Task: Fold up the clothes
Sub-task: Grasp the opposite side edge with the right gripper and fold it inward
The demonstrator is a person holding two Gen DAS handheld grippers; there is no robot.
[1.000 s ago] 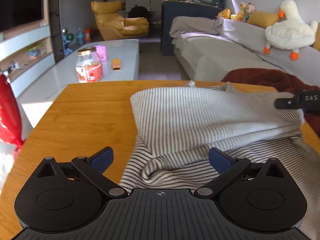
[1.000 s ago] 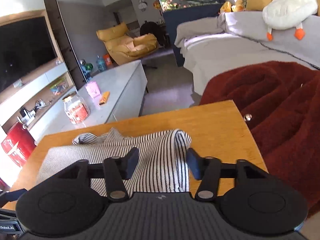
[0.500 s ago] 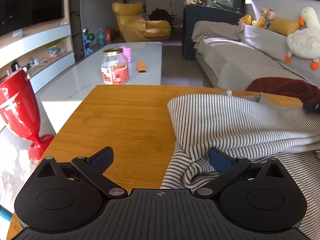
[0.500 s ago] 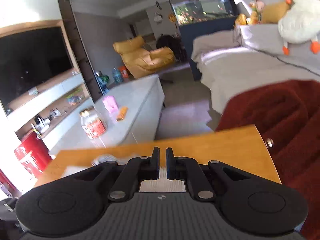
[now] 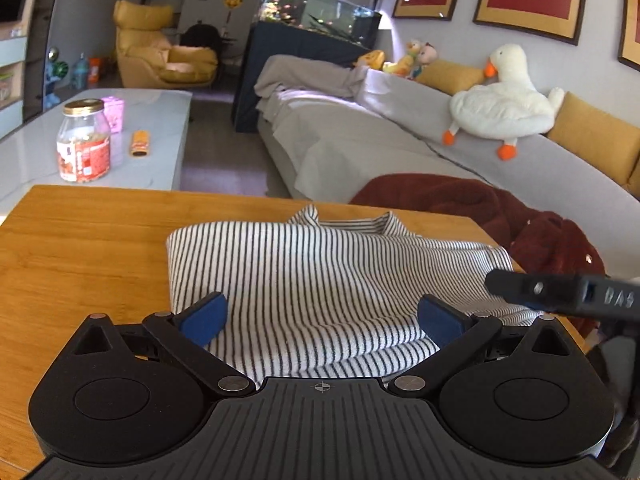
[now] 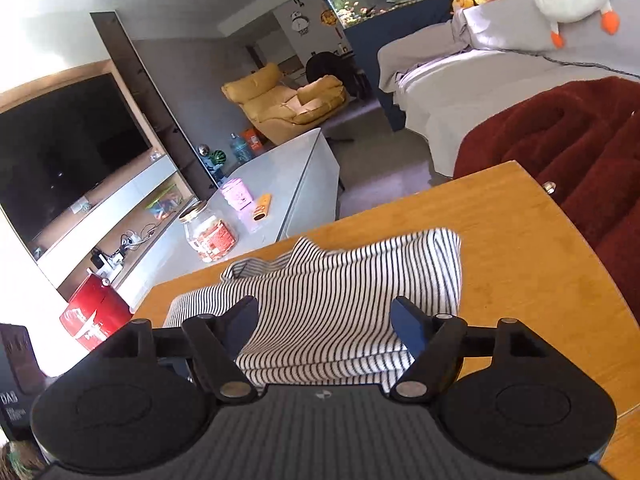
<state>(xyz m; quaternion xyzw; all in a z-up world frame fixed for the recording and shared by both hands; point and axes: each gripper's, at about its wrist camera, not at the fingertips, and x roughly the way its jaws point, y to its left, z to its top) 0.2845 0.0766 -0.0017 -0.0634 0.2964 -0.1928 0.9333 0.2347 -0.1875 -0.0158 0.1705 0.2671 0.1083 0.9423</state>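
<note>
A black-and-white striped garment [image 5: 320,276] lies folded in layers on the wooden table [image 5: 80,248]; it also shows in the right wrist view [image 6: 344,292]. My left gripper [image 5: 322,316] is open, its blue pads over the garment's near edge, holding nothing. My right gripper [image 6: 326,320] is open just above the garment's near folded edge, empty. Part of the right gripper [image 5: 560,294] shows at the right of the left wrist view.
A dark red fleece [image 5: 500,216] lies off the table's right side, also in the right wrist view [image 6: 580,152]. A grey sofa [image 5: 360,140] with a plush duck [image 5: 500,104] stands behind. A white coffee table [image 5: 152,136] holds a jar [image 5: 83,140].
My right gripper was shut half a second ago and is open now over the garment. My left gripper has swung right and moved over the garment. The garment lies in a neater fold.
</note>
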